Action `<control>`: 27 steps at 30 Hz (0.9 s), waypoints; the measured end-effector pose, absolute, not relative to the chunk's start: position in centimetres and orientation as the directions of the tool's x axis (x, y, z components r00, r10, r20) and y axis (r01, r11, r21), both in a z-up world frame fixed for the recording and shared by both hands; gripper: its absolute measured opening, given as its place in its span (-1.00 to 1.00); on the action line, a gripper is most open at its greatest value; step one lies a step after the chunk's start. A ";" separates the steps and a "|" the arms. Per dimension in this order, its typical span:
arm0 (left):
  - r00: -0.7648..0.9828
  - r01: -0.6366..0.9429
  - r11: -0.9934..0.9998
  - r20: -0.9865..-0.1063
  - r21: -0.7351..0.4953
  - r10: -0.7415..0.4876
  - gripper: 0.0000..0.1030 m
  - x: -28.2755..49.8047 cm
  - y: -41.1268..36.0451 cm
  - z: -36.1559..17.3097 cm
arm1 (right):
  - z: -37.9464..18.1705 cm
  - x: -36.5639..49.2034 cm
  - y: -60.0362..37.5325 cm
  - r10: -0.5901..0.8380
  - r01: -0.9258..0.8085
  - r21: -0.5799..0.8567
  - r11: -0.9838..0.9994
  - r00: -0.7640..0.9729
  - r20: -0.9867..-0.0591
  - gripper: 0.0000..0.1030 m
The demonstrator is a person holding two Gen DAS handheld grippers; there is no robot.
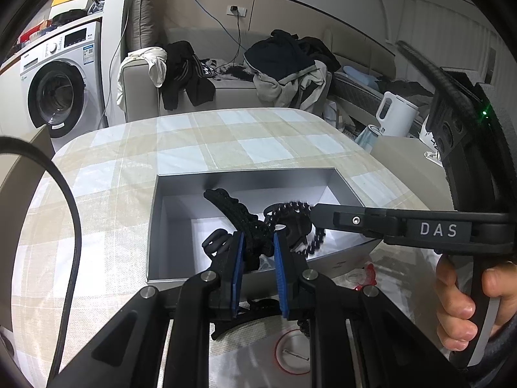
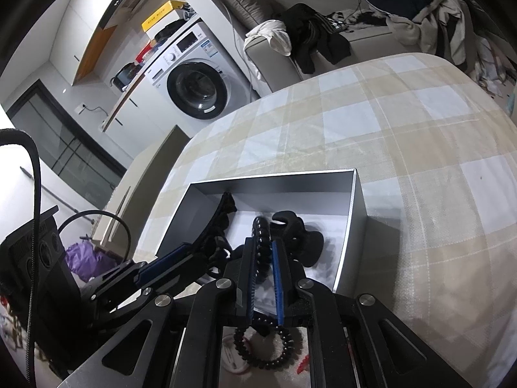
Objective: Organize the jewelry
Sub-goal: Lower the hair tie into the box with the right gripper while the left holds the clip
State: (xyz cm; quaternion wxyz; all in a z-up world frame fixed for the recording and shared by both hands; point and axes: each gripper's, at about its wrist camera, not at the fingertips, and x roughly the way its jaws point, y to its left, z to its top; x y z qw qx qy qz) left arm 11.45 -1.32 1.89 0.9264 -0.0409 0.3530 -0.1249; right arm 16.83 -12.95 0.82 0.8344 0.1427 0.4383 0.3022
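Nearest me, my left hand-held gripper (image 1: pixel 258 258) is clenched on a black braided band (image 1: pixel 239 216), blue pads pressing both sides, right above the near rim of the open grey box (image 1: pixel 181 181). The band's free end arches toward 11 o'clock over the box floor. My right hand-held gripper (image 2: pixel 262 268) is clenched on a black bead bracelet (image 2: pixel 260 236); its loop hangs back under the jaws toward 6 o'clock, over the near rim. In the left view that gripper comes in from 3 o'clock, tip over the box's right half, and fingers (image 1: pixel 458 307) of the person's hand wrap its handle.

Inside the box, just past the bracelet, a black hair claw (image 2: pixel 300 236) lies on the white floor. The far half of the box is bare up to its back wall.

Beyond the box the checked table (image 2: pixel 404 123) lies open to its rounded edge from 11 to 2 o'clock. Past that edge stand a sofa (image 1: pixel 142 74) piled with clothes and a washing machine (image 1: pixel 61 77) at 10 o'clock.
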 end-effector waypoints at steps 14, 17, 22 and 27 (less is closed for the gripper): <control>0.717 0.203 0.965 -0.645 -0.168 -0.263 -0.75 11.4 -1.3 1.8 | 1.0 16.7 -13.7 0.651 -0.390 0.522 0.758 0.427 -0.627 -0.79; 0.717 0.203 0.965 -0.646 -0.166 -0.262 -0.75 11.4 -1.3 1.9 | 1.0 16.7 -13.8 0.647 -0.390 0.517 0.762 0.430 -0.630 -0.79; 0.712 0.209 0.964 -0.650 -0.166 -0.266 -0.75 11.5 -1.5 1.7 | 0.8 16.7 -14.0 0.640 -0.385 0.513 0.768 0.426 -0.639 -0.79; 0.707 0.209 0.963 -0.654 -0.168 -0.268 -0.75 11.6 -1.7 1.7 | 0.8 16.9 -14.1 0.632 -0.386 0.502 0.774 0.426 -0.647 -0.79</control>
